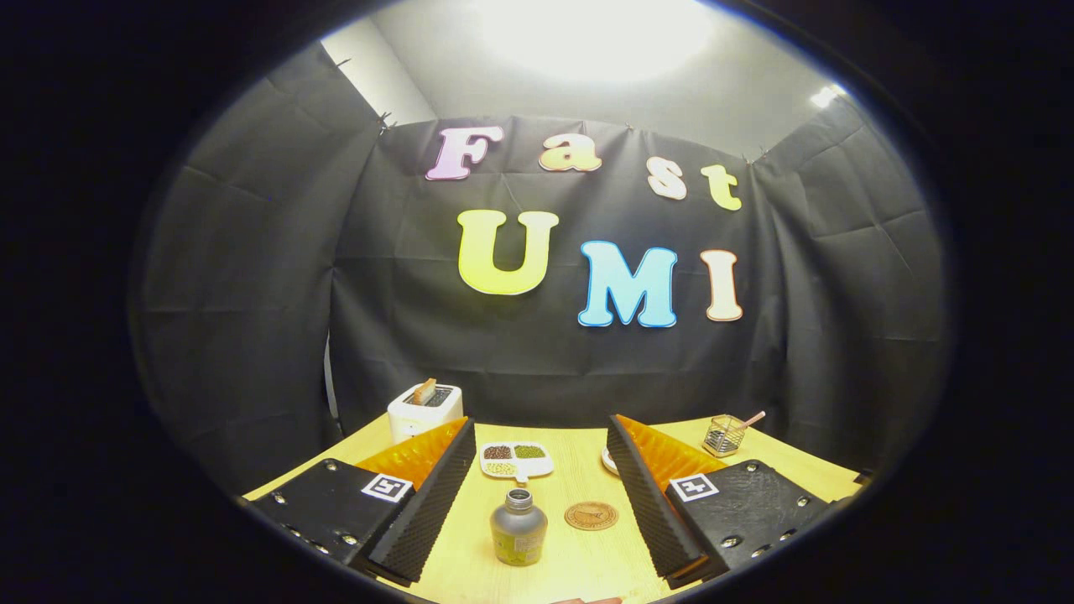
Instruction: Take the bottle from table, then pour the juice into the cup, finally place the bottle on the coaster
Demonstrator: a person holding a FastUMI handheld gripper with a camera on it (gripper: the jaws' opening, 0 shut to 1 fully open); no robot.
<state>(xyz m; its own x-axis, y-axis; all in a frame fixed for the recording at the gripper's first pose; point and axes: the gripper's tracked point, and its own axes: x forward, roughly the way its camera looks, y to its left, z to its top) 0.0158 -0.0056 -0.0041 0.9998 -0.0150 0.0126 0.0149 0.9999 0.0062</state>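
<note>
- Holding my gripper (537, 495) with its fingers wide apart, gripping nothing.
- I see the small grey-green capless bottle (518, 528) upright between them, low centre.
- The round brown cork coaster (591, 515) lies just right of it on the pale wooden table (579, 562).

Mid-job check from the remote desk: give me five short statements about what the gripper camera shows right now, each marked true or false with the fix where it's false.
1. The gripper is open, its jaws spread wide. True.
2. The bottle lies on its side. False: it stands upright on the table, between the jaws and untouched.
3. The coaster lies just beside the bottle. True.
4. The bottle already sits on the coaster. False: the coaster is bare, apart from the bottle.
5. A divided dish sits beyond the bottle, and a toaster with a slice in it stands at the far table edge. True.
</note>
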